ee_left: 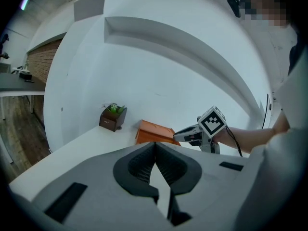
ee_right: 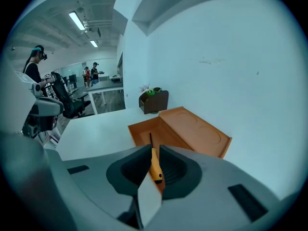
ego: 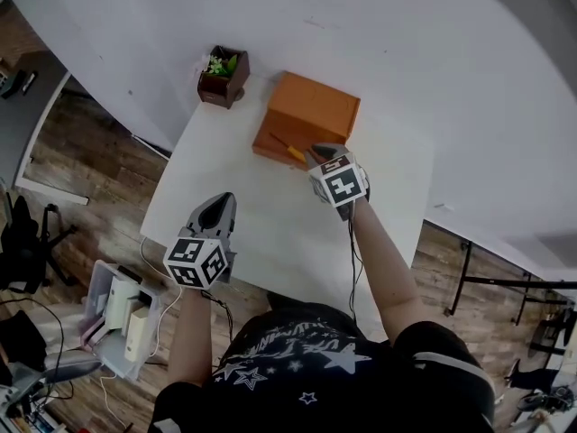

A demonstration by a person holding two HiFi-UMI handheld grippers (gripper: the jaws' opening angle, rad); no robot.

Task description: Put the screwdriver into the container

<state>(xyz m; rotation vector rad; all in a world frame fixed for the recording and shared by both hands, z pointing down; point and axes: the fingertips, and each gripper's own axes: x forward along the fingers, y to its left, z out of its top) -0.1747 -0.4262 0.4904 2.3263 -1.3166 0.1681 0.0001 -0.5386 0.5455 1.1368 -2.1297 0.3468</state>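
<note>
White table (ego: 261,219) by the wall, where the right gripper (ee_right: 154,150) pinches the screwdriver (ee_right: 155,166) by its yellow handle, tip above the open orange container (ee_right: 192,129), release not yet done, while the left gripper (ee_left: 155,148) hangs back, closed on nothing.

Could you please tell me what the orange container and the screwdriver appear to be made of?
Container: probably moulded plastic with a matte finish. It is uniformly orange, with circles pressed into its raised part, though painted wood is possible. Screwdriver: the smooth yellow-orange handle looks like plastic; the thin dark shaft is likely metal.
</note>
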